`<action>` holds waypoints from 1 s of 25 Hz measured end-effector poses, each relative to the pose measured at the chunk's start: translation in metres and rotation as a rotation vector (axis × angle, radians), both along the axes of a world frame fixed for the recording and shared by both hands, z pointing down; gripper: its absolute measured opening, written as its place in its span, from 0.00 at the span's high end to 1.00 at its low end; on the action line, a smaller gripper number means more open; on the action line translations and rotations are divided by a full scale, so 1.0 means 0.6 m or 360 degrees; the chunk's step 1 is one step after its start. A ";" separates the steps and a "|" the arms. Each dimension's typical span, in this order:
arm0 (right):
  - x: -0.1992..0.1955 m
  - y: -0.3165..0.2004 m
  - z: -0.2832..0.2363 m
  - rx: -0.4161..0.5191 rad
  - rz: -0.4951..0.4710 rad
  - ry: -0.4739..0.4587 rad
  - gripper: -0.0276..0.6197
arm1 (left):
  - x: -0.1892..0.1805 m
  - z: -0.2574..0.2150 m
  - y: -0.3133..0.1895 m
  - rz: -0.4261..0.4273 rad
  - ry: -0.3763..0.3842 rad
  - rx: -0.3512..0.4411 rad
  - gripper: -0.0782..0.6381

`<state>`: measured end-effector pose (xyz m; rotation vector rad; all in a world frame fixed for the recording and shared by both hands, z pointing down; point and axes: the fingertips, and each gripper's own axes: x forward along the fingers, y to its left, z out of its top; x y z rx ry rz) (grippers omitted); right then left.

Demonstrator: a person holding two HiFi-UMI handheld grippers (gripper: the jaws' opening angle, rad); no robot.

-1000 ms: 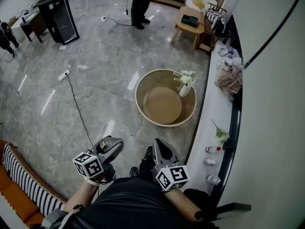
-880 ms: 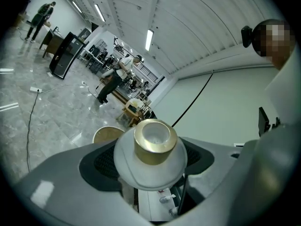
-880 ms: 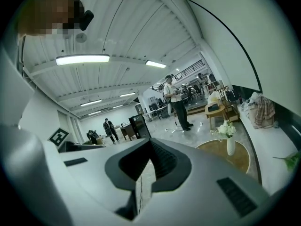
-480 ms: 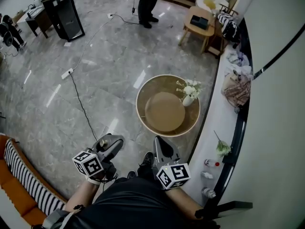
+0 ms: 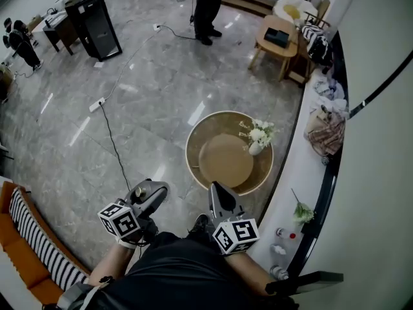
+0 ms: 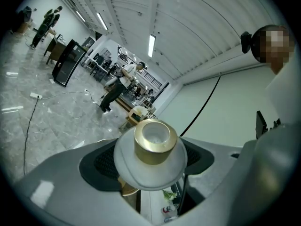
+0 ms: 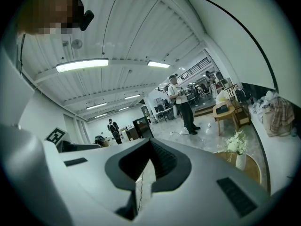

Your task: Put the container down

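The left gripper [image 5: 148,196] pinches a round frosted white container with a golden neck [image 6: 150,150]. The container sits right between the two jaws and is pressed from both sides. Its open mouth points away from the gripper, along the jaws. It is held up in the air, close in front of the person's body and above the grey marble floor [image 5: 129,121]. It touches no table and no ledge.

The right gripper [image 5: 220,199] carries nothing. Its jaws are pressed almost together, and only a thin slit shows between them. Both grippers are side by side, near each other, and low in the head view.

Ahead of the grippers stands one round wooden table with a raised rim [image 5: 210,125]. On its right side there is one white vase with white flowers [image 5: 257,146]. To the right runs one long white ledge [image 5: 302,173], and on it I count three small bottles [image 5: 288,234] and one green sprig [image 5: 301,212]. Further away there are two persons: one standing in dark trousers [image 5: 208,8] and one at the far left [image 5: 26,39].
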<state>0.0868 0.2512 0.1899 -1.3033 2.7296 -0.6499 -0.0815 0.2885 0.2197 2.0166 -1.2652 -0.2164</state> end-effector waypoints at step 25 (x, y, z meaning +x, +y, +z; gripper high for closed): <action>0.006 -0.210 0.051 -0.0103 0.0149 0.0100 0.95 | -0.037 0.064 -0.240 0.0043 0.0056 -0.0094 0.39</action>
